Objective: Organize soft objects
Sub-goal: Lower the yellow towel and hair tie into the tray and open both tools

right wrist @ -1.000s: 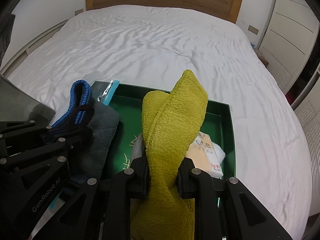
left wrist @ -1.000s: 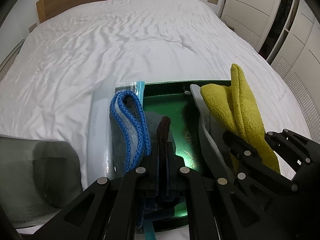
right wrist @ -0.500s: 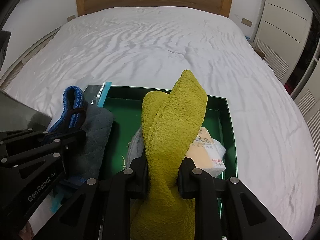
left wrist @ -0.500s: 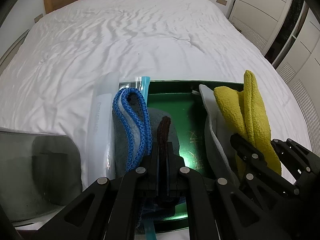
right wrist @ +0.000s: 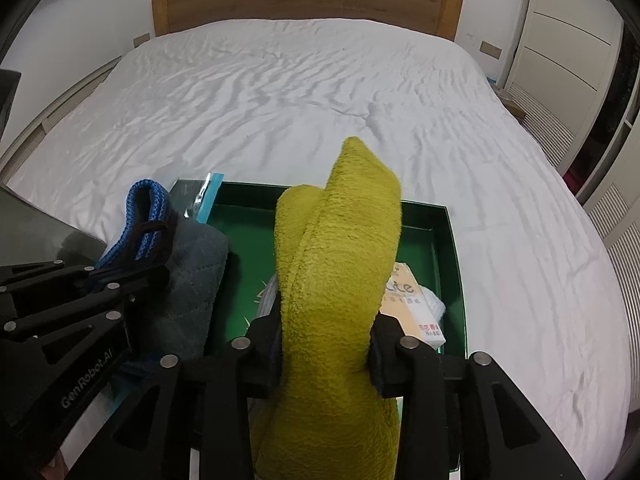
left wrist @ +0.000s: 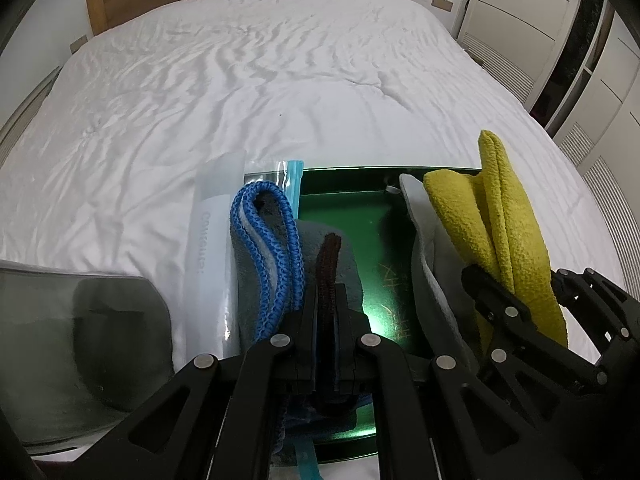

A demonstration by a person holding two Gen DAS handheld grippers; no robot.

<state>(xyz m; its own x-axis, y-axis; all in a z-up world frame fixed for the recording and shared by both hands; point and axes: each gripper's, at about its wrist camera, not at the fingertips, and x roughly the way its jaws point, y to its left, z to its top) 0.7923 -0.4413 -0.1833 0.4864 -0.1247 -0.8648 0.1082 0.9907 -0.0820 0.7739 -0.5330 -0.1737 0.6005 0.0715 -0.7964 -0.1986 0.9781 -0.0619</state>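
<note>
Left claw: the left claw was pressed almost together, pinching a dark brown cord that rose between its jaws.
Beside it: a blue strap loop and a grey padded cloth lay just left of that claw, hanging over the left edge of the green tray.
Right claw: the right claw had a thick yellow cloth between its jaws, and the jaws were opening; the pads seemed still to touch the cloth's sides.
Where the cloth was: the yellow cloth stood up over the tray's middle, its lower end hanging down below the claw, with a grey-white cloth just beside it.
In the tray: a tissue pack lay at the right side, and much of the green floor showed bare.
Done so far: by my judgement, little was settled; only the tissue pack lay fully inside.
Left to do: the yellow cloth looked about to be let go into the tray, and the grey cloth with its straps wanted tucking in.
Under the tray: a clear plastic bag with a light blue strip stuck out at the left.
Surface: all this sat on a bed with a rumpled white cover and a wooden headboard.
Room: white wardrobe doors stood along the right.
</note>
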